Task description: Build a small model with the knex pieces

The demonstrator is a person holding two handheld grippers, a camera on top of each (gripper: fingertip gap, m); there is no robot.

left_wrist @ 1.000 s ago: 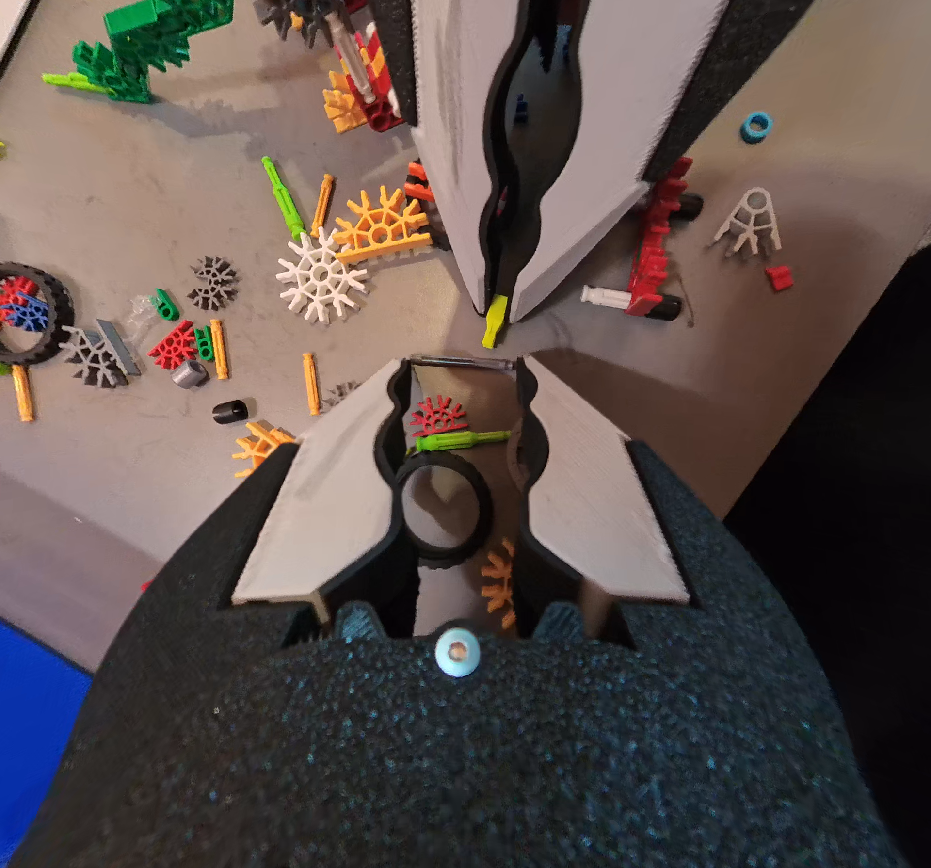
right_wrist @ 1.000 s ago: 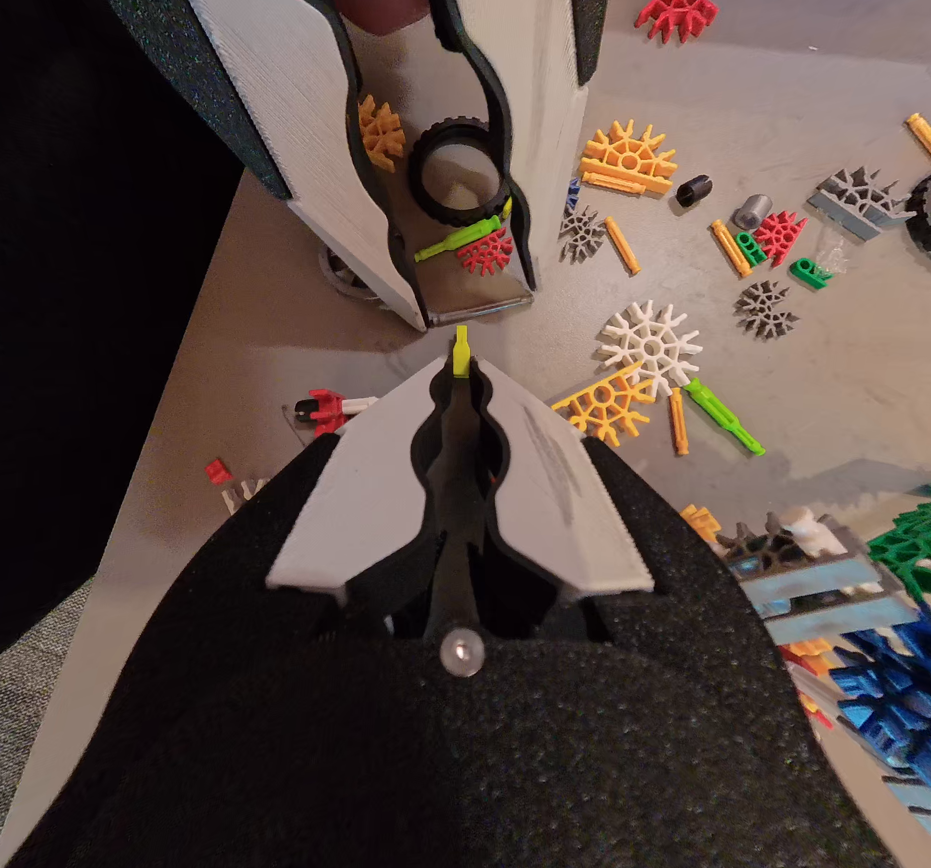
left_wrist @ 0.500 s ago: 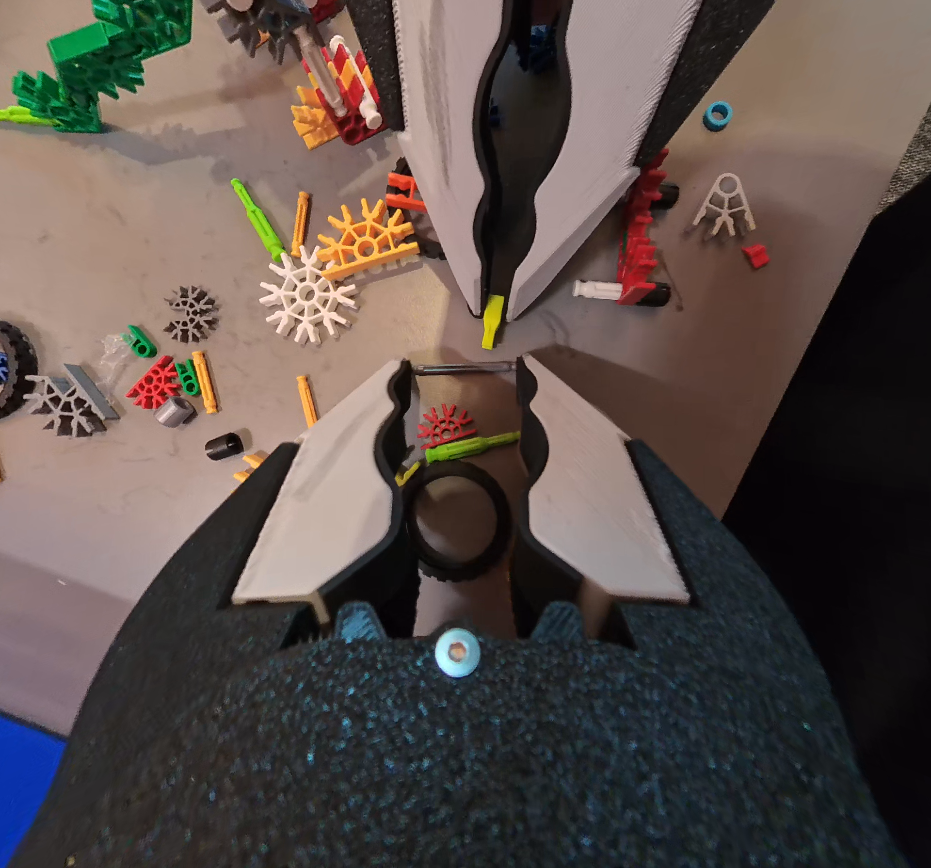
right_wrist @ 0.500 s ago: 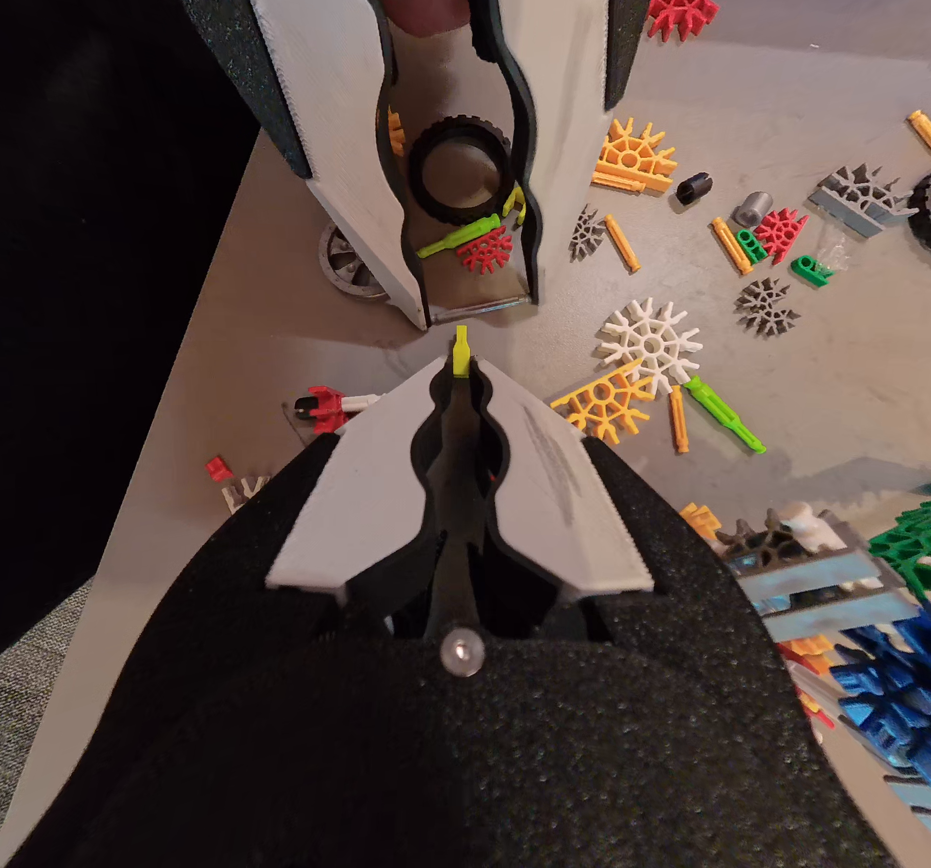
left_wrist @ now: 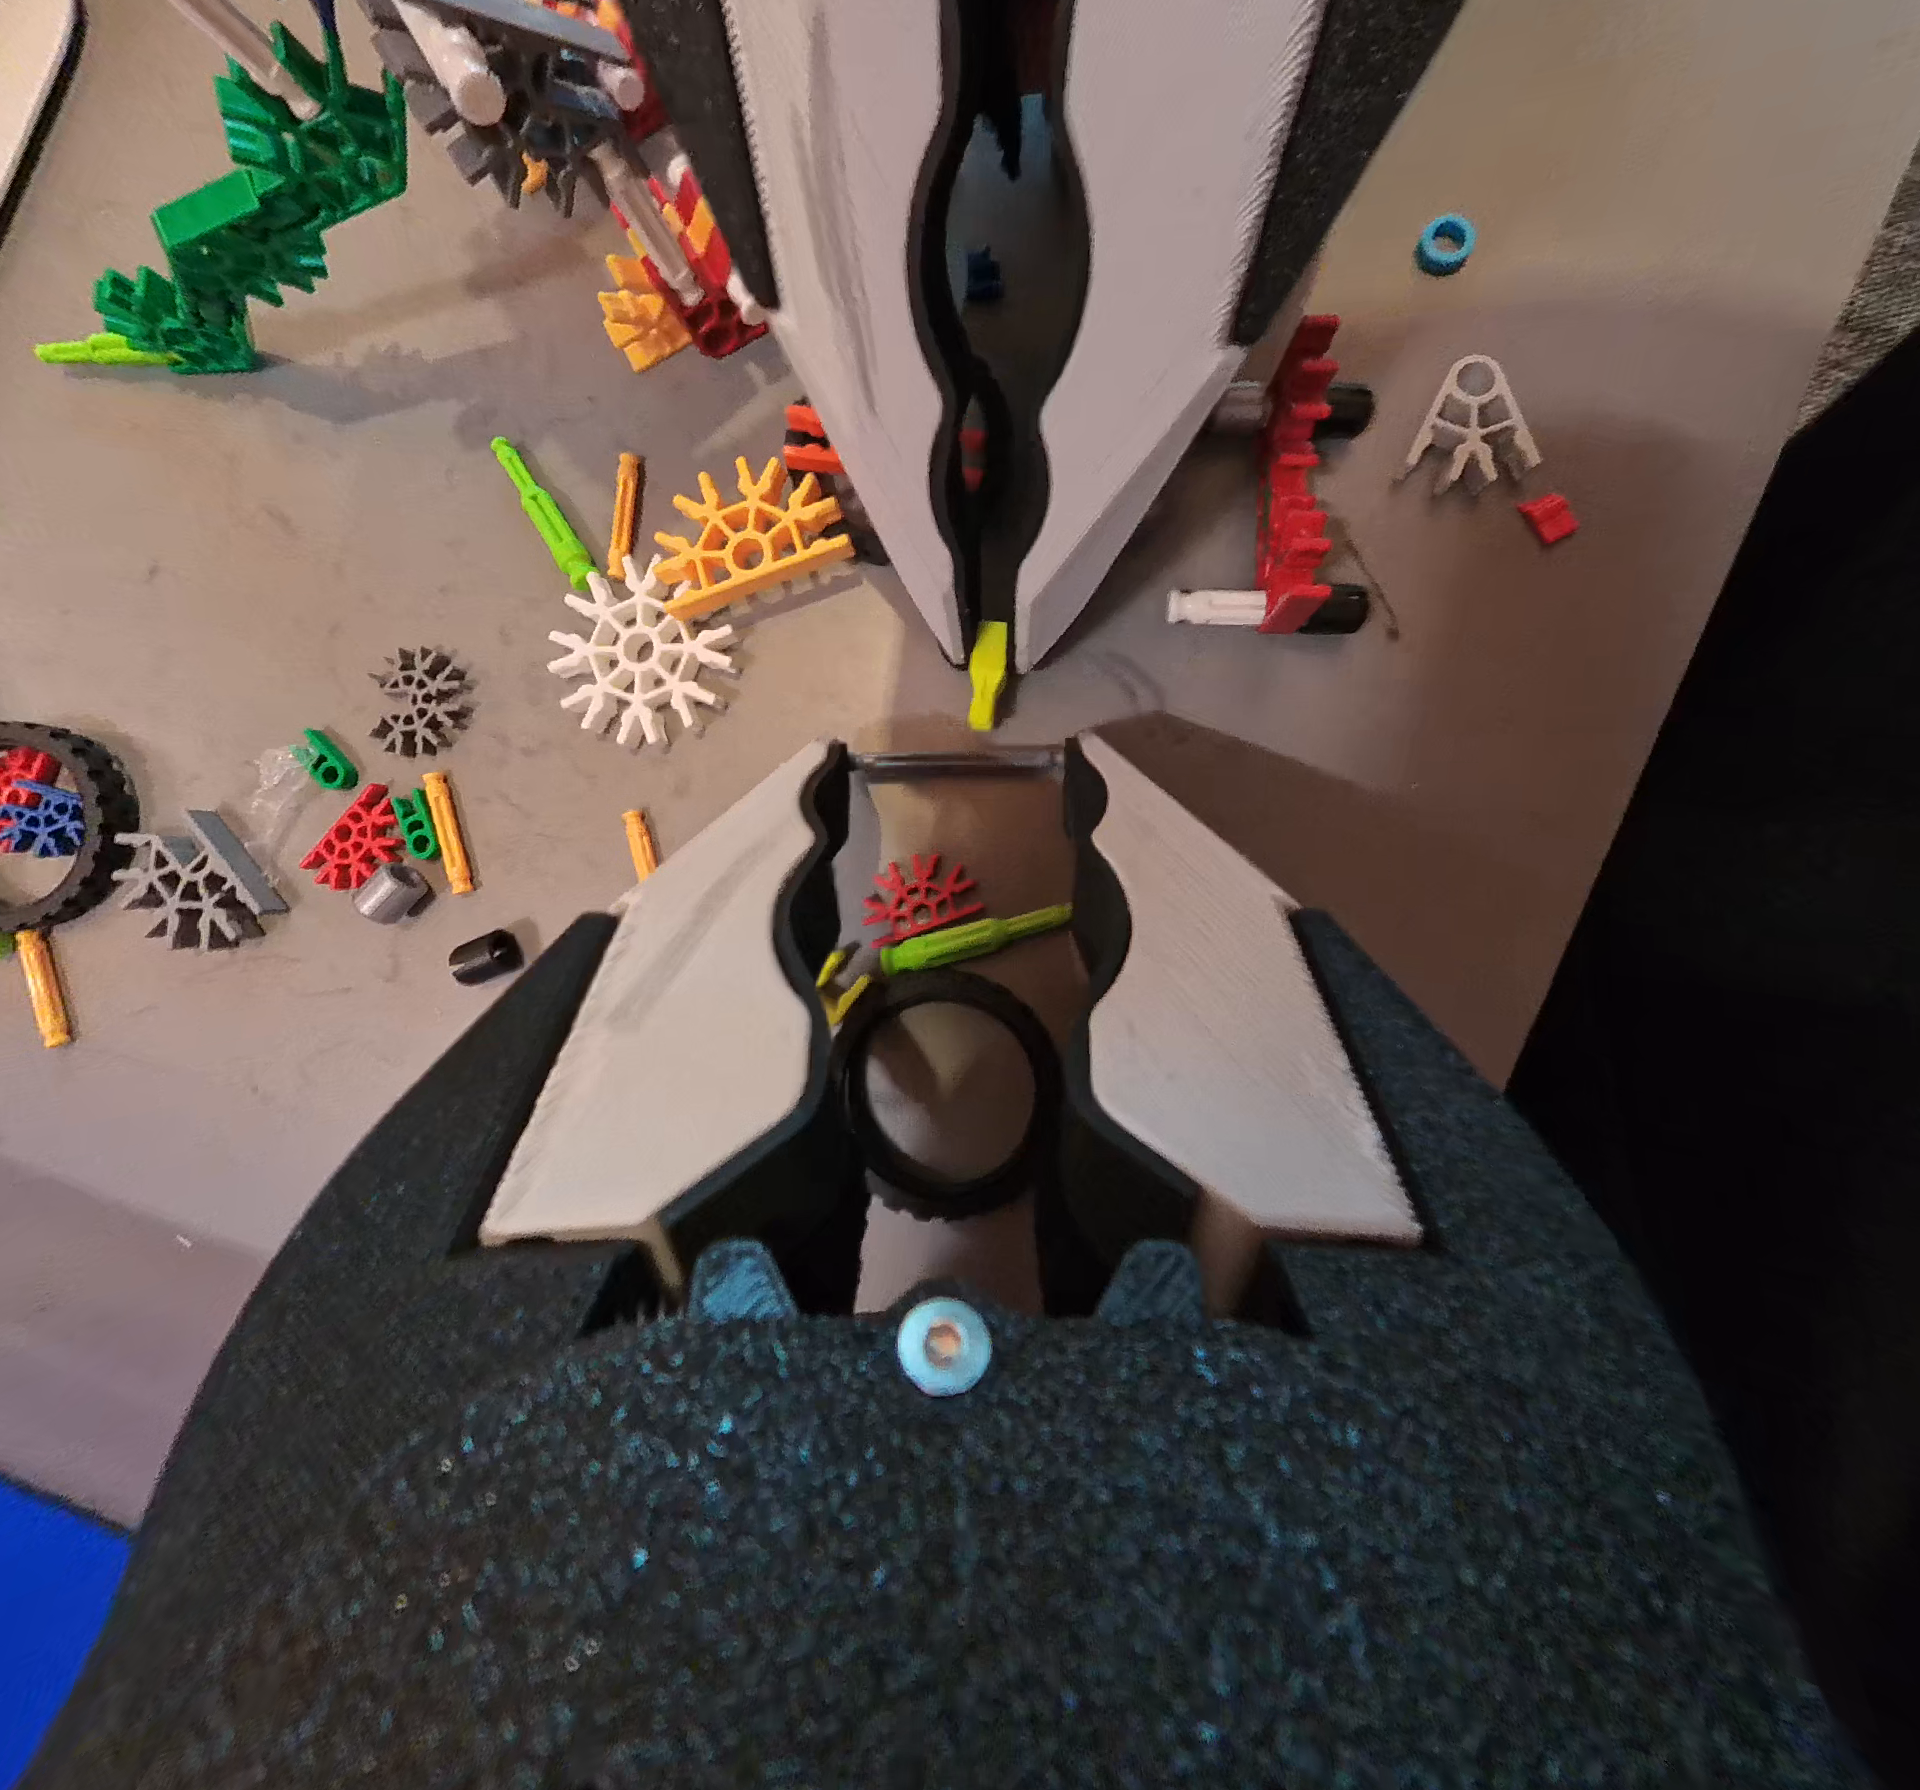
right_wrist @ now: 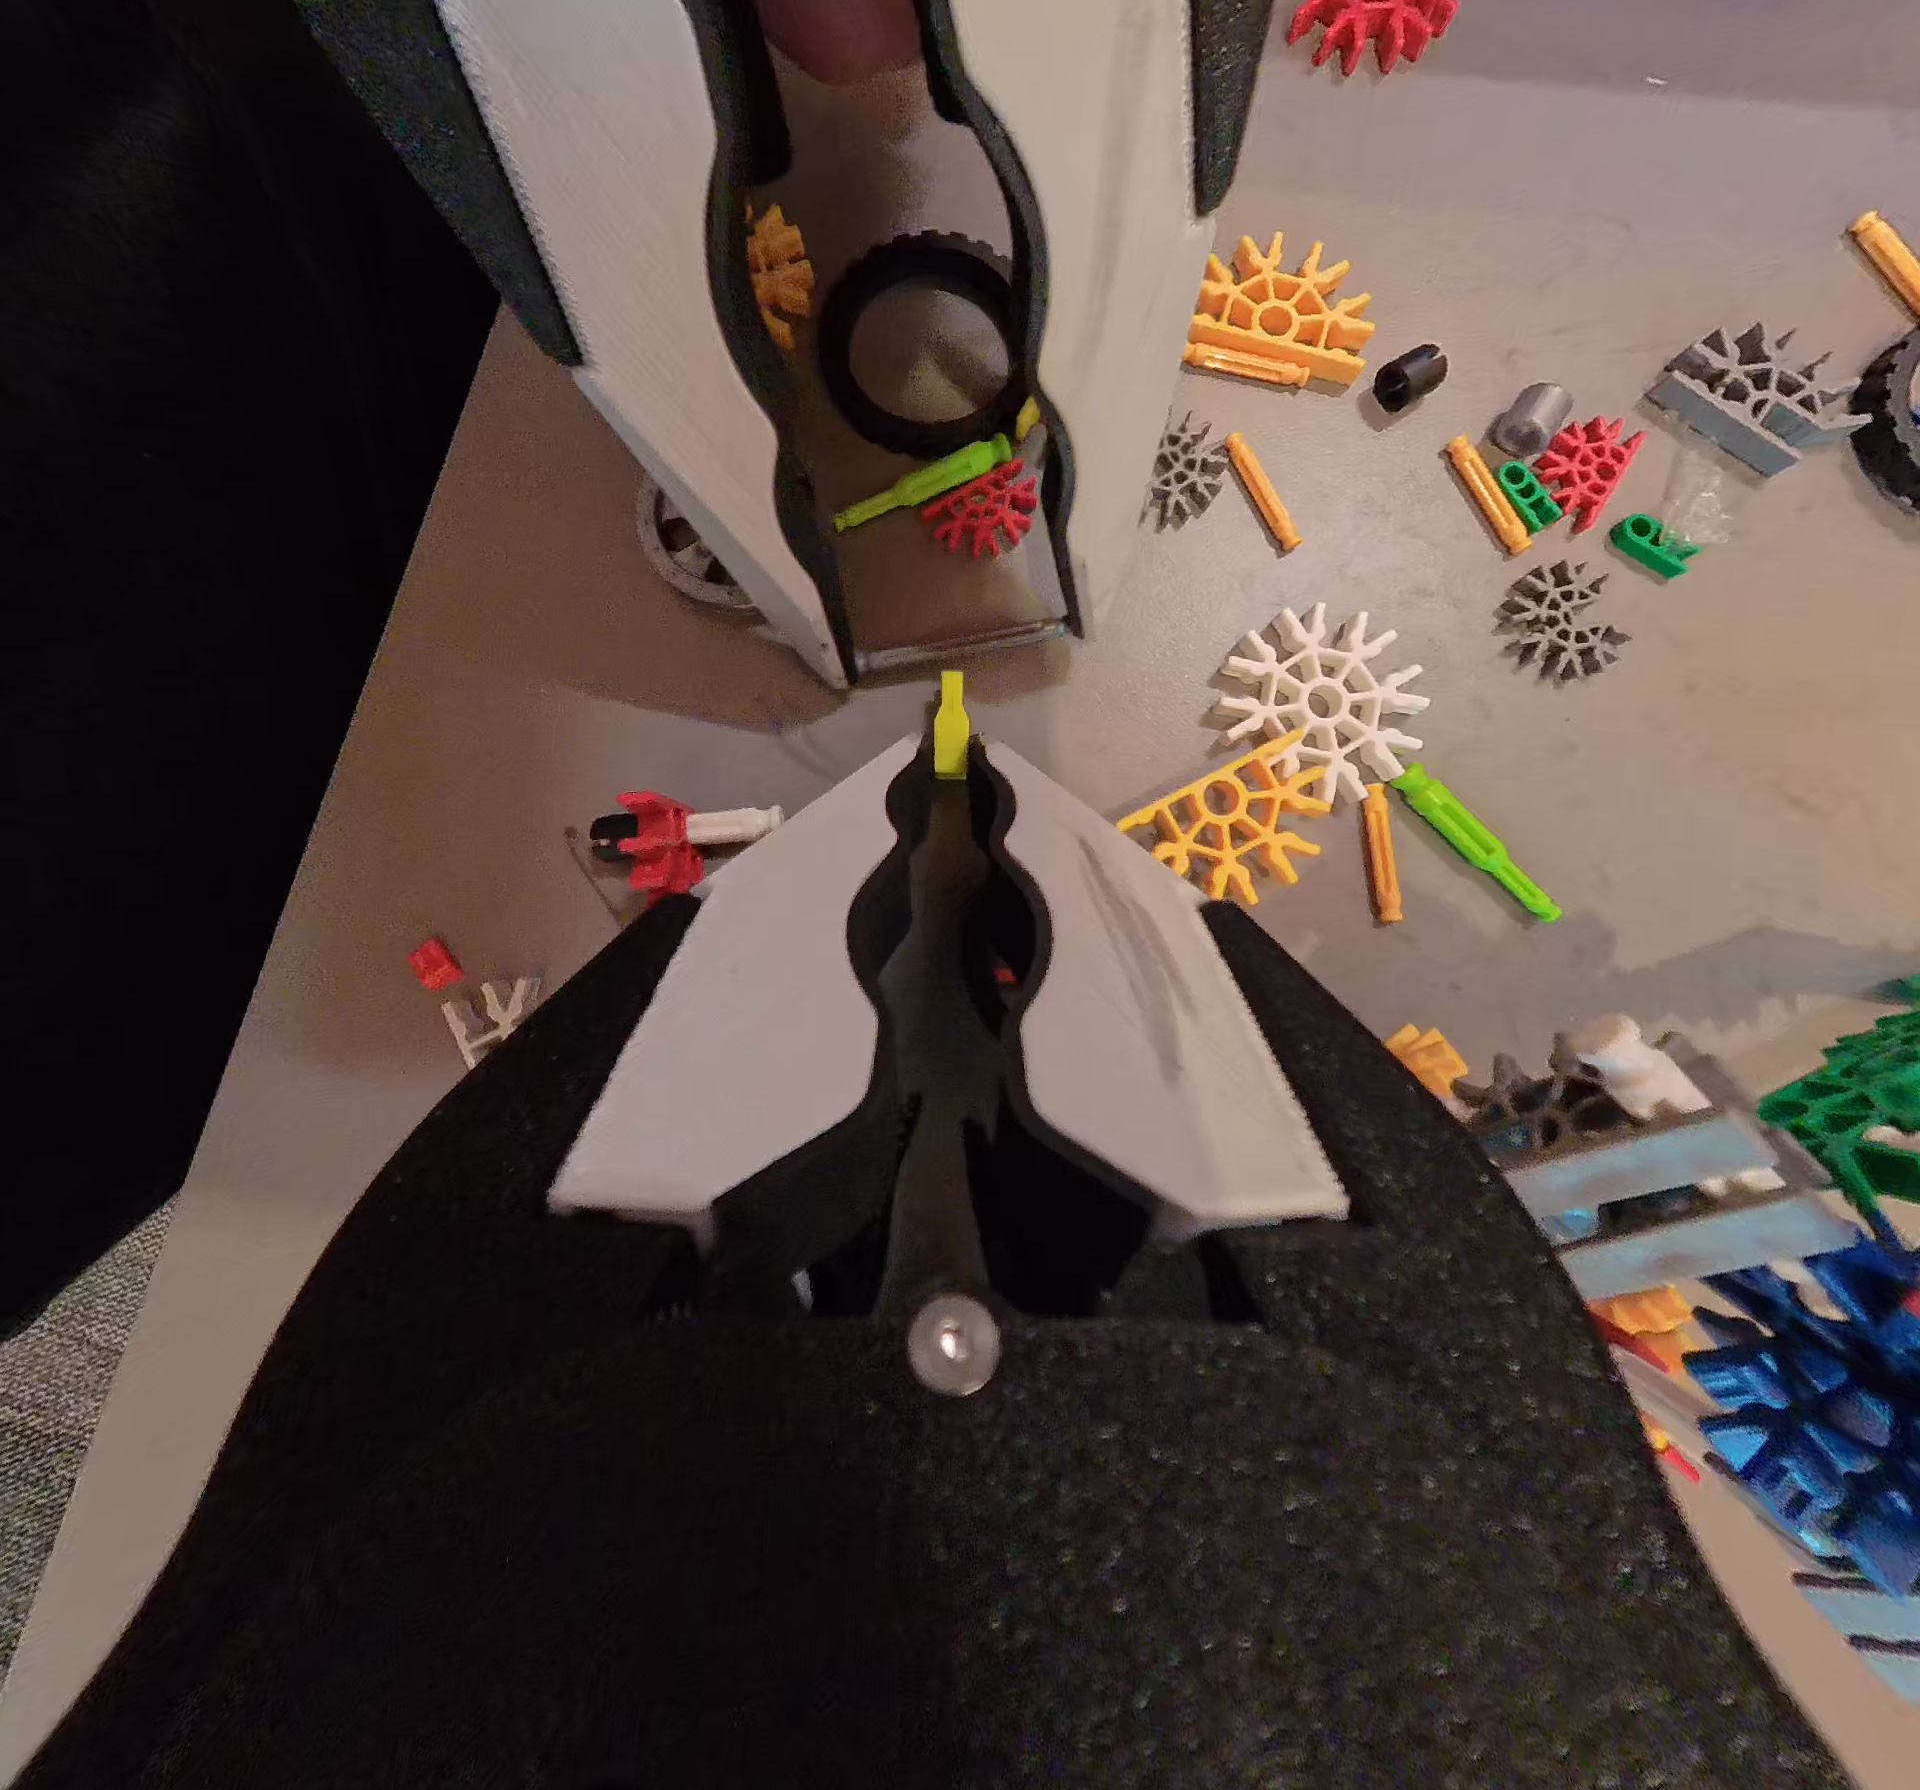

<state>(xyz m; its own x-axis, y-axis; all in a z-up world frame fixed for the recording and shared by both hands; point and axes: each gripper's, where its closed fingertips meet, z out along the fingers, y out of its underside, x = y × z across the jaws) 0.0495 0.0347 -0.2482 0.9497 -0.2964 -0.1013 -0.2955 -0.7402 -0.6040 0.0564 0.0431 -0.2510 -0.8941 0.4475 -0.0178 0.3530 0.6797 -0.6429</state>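
Facing each other tip to tip over grey table (left_wrist: 1299, 805), close to its edge; dark drop-off just beyond, on far right of left wrist view and far left of right wrist view. Bare tabletop only in narrow strip between the two tips and toward that edge; other side crowded w/ parts.

Right gripper (right_wrist: 951, 753) clenched on yellow-green rod (right_wrist: 950, 727); only short flat end pokes past fingertips, rest hidden between pads. Long axis runs along fingers, free end aimed straight at left gripper, just short of thin metal rod (left_wrist: 956, 761). In left view, same rod (left_wrist: 987, 672) hangs tip-down from right gripper (left_wrist: 987, 644), near table; contact can't tell.

Left gripper (left_wrist: 956, 774) spread wide, w/ thin metal rod spanning its fingertips, ends against both pads; gripped or just resting, can't tell. Below, in gap between fingers, on table: red snowflake connector (left_wrist: 920, 899), lime rod (left_wrist: 971, 940) lying crosswise, black tyre ring (left_wrist: 945, 1096).

Around, busy side: white snowflake connector (left_wrist: 639, 649), orange half-wheel connector (left_wrist: 753, 535), green rod (left_wrist: 540, 514), grey snowflake connector (left_wrist: 421, 701), black sleeve (left_wrist: 483, 956). Farther back, built green and grey assembly (left_wrist: 312, 161) blocks that way. Edge side: red connector w/ white rod (left_wrist: 1262, 597) right beside right gripper's finger, white fan connector (left_wrist: 1470, 431), small blue ring (left_wrist: 1446, 244).
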